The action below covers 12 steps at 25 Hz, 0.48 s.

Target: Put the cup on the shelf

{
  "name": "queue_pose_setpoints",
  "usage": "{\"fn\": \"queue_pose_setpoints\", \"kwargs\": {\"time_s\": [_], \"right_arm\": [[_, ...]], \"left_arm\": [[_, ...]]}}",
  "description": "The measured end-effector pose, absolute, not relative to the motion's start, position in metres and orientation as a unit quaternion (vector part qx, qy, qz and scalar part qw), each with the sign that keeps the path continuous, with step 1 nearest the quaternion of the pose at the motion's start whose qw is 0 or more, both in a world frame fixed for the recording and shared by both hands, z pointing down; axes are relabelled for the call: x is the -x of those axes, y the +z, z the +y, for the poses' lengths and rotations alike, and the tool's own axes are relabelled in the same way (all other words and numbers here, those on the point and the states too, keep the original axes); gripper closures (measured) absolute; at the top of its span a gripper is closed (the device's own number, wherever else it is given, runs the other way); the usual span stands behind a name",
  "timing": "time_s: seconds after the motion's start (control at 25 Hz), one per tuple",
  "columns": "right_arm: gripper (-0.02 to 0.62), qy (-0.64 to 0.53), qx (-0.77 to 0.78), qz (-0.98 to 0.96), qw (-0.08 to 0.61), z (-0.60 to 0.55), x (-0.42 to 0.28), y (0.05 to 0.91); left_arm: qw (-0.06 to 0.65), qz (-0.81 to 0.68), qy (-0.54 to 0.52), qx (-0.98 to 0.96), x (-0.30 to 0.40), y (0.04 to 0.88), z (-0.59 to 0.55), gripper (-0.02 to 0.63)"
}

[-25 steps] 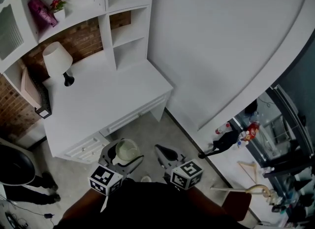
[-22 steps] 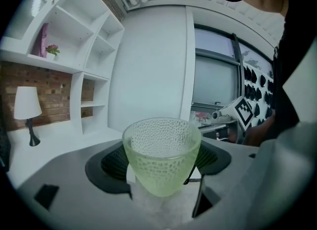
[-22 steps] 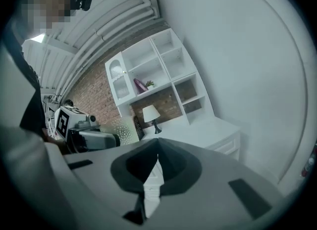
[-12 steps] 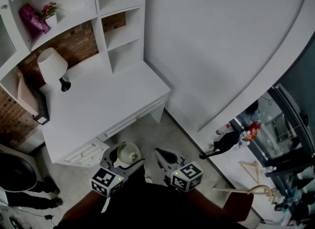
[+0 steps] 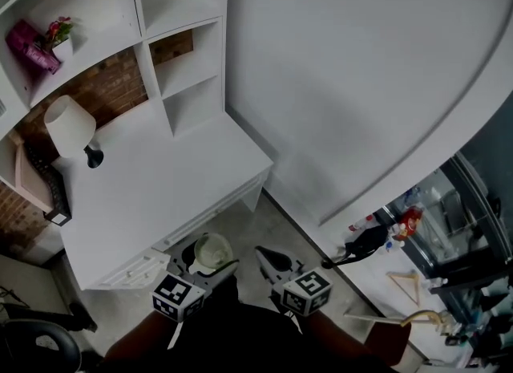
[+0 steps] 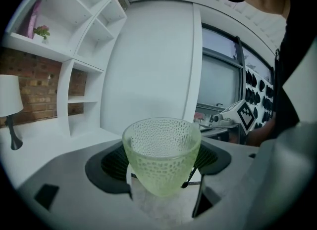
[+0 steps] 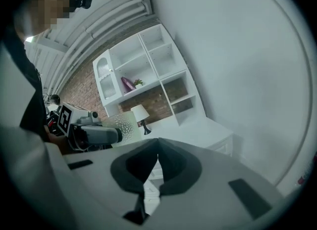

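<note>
A pale green dimpled glass cup (image 6: 161, 154) sits upright between the jaws of my left gripper (image 6: 163, 174), which is shut on it. In the head view the cup (image 5: 210, 251) is held low, just off the front edge of the white desk (image 5: 152, 195). My right gripper (image 5: 272, 263) hangs beside it to the right, shut and holding nothing; its jaws meet in the right gripper view (image 7: 157, 164). The white shelf unit (image 5: 172, 58) with open cubbies rises at the back of the desk, up and left of both grippers.
A white lamp (image 5: 70, 127) stands on the desk's left side. A pink bag (image 5: 28, 46) and a small potted flower (image 5: 60, 38) rest on an upper shelf. A white wall (image 5: 345, 83) runs along the right. A dark chair (image 5: 40, 347) is at the lower left.
The view has shifted so the desk and shelves slid left and down in the picture. Both grippers stay low in front of me, and the cup stays held in the left one.
</note>
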State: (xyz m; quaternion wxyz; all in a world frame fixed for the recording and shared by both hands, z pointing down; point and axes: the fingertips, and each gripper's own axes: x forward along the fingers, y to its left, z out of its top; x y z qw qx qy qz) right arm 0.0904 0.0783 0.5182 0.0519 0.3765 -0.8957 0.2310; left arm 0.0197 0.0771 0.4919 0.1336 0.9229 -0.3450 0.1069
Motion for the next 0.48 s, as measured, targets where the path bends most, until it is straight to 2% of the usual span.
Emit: {"fn": "queue_pose_setpoints", "kwargs": {"time_s": [0.48], "right_arm": [[0.591, 0.191, -0.377, -0.905, 0.059, -0.072, -0.066, 0.486]], "left_arm": [[0.111, -0.363, 0.097, -0.920, 0.011, 0.469, -0.064, 0.221]]}}
